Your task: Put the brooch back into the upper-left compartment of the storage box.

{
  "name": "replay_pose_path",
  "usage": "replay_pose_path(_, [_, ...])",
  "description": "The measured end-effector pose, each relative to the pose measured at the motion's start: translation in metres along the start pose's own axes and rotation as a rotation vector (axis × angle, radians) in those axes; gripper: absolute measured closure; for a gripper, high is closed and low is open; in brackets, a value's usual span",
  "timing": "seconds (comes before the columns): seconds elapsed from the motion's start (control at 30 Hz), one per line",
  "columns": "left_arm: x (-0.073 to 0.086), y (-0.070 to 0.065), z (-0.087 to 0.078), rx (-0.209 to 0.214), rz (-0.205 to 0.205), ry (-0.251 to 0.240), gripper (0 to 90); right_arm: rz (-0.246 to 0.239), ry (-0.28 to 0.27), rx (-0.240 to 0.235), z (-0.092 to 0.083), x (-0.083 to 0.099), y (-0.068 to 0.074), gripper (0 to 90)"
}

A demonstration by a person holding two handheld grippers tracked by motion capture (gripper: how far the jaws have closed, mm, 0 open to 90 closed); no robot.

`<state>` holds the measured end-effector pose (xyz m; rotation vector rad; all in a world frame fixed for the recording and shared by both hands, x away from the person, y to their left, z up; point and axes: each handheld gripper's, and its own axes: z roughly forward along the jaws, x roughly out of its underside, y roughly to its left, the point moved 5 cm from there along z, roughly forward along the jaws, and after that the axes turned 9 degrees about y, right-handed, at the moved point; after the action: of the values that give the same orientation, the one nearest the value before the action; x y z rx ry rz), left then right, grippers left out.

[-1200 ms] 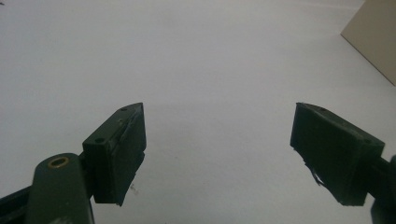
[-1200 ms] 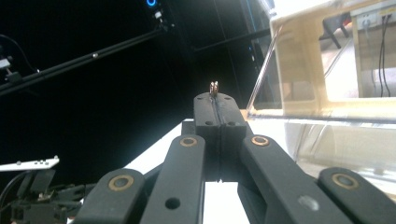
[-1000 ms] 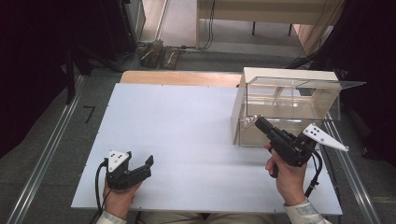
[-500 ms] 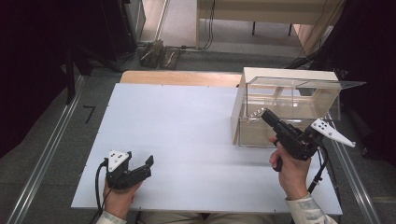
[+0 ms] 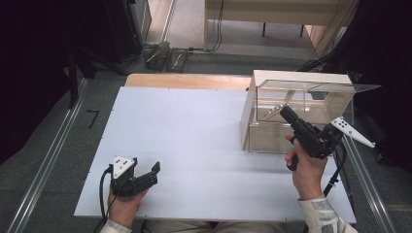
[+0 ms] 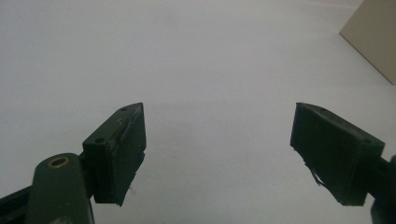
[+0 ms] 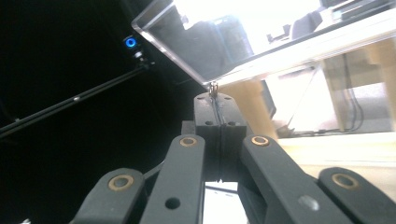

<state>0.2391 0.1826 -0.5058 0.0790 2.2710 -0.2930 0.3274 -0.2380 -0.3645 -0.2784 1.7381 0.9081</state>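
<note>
Two grippers in the high view: left gripper (image 5: 145, 173) rests agape, holding nothing. Right gripper (image 5: 284, 112) is clamped on a small metal latch (image 7: 214, 87) (a tiny hold) at the clear box (image 5: 301, 116) lid's edge; a jerk could slip it free.

Two black hand-held tools, each carrying a grey plate.
The left tool (image 5: 154, 172) and right tool (image 5: 285, 112) have brass-ringed pivots, dotted three-cornered plates and trailing black cables; the right sleeve (image 5: 323, 217) is pale and patterned.
</note>
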Motion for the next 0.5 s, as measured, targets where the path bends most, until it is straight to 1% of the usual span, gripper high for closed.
replay_pose_path(0.2, [0.000, 0.000, 0.000, 0.002, 0.000, 0.000, 17.3, 0.005, -0.002, 0.066, 0.003, -0.001, -0.013, 87.0])
replay_pose_path(0.23, [0.000, 0.000, 0.000, 0.002, 0.000, 0.001, 17.3, -0.002, 0.001, 0.080, 0.004, -0.001, -0.014, 86.9])
replay_pose_path(0.3, [0.000, 0.000, 0.000, 0.001, 0.000, 0.000, 17.3, 0.001, 0.007, 0.105, 0.006, 0.001, -0.016, 84.5])
replay_pose_path(0.33, [0.000, 0.000, 0.000, 0.001, 0.001, 0.001, 17.3, 0.007, 0.012, 0.110, 0.006, 0.001, -0.017, 78.6])
replay_pose_path(0.37, [0.000, 0.000, 0.000, 0.002, 0.002, 0.002, 17.3, 0.004, 0.012, 0.110, 0.007, 0.002, -0.018, 70.6])
replay_pose_path(0.4, [0.000, 0.000, 0.000, 0.001, 0.002, 0.001, 17.3, 0.004, 0.012, 0.102, 0.007, 0.002, -0.018, 63.6])
replay_pose_path(0.43, [0.000, 0.000, 0.000, 0.003, 0.001, 0.001, 17.3, 0.005, 0.011, 0.100, 0.007, 0.002, -0.018, 61.2])
replay_pose_path(0.5, [0.000, 0.000, 0.000, 0.002, 0.001, 0.001, 17.3, -0.013, 0.008, 0.099, 0.007, 0.002, -0.015, 57.1])
